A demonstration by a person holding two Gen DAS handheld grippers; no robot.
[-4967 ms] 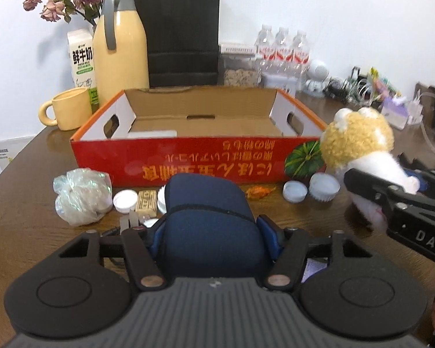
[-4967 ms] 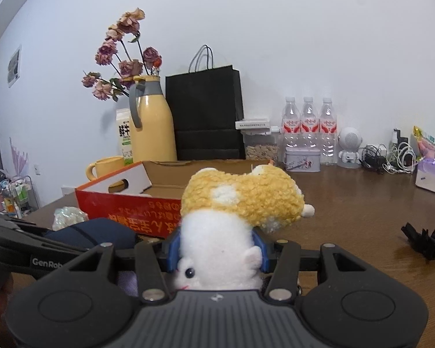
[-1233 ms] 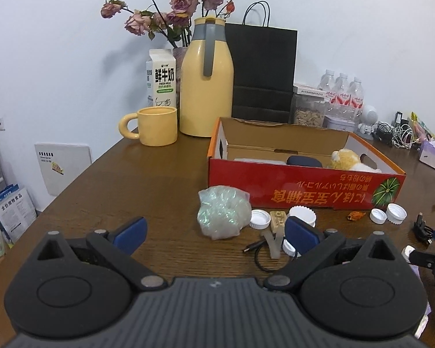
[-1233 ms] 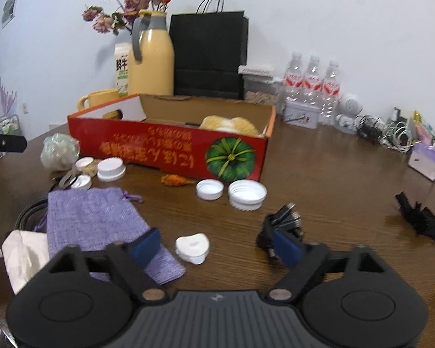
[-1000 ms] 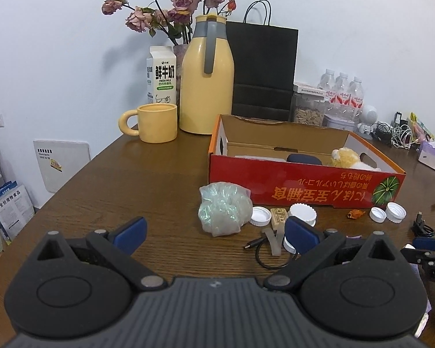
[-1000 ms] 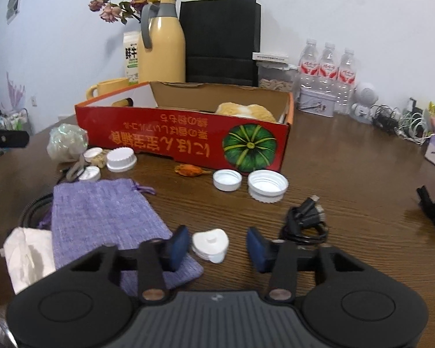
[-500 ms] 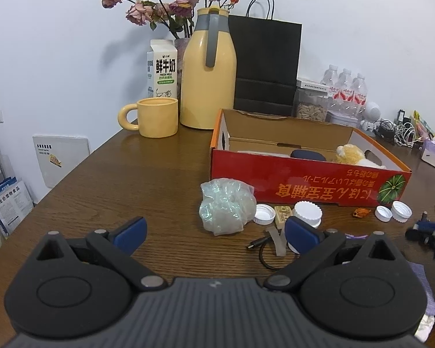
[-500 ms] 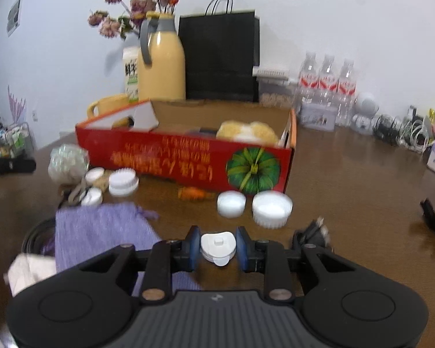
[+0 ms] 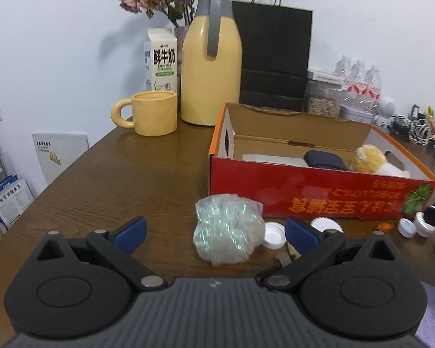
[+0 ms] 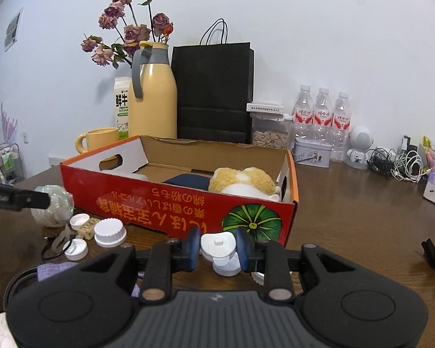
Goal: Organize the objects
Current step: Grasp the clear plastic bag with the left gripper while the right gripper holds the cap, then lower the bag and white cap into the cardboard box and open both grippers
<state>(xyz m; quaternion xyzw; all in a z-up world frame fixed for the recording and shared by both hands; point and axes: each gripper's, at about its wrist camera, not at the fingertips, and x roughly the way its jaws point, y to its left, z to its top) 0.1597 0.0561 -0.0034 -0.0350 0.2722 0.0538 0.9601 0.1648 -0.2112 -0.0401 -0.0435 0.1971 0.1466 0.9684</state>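
The right gripper (image 10: 218, 248) pinched a small white cap (image 10: 217, 245), seemingly light, rigid plastic, by its sides; the left gripper (image 9: 216, 230) gaped empty

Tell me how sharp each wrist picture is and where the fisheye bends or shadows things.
Left wrist view: the crumpled plastic bag and the red box print look slightly soft; the flowers throw a faint shadow on the wall, and the table edge curves. Right wrist view: sharper, the white heart-shaped cap crisp in the right gripper; the wall bows and the corners go dark.
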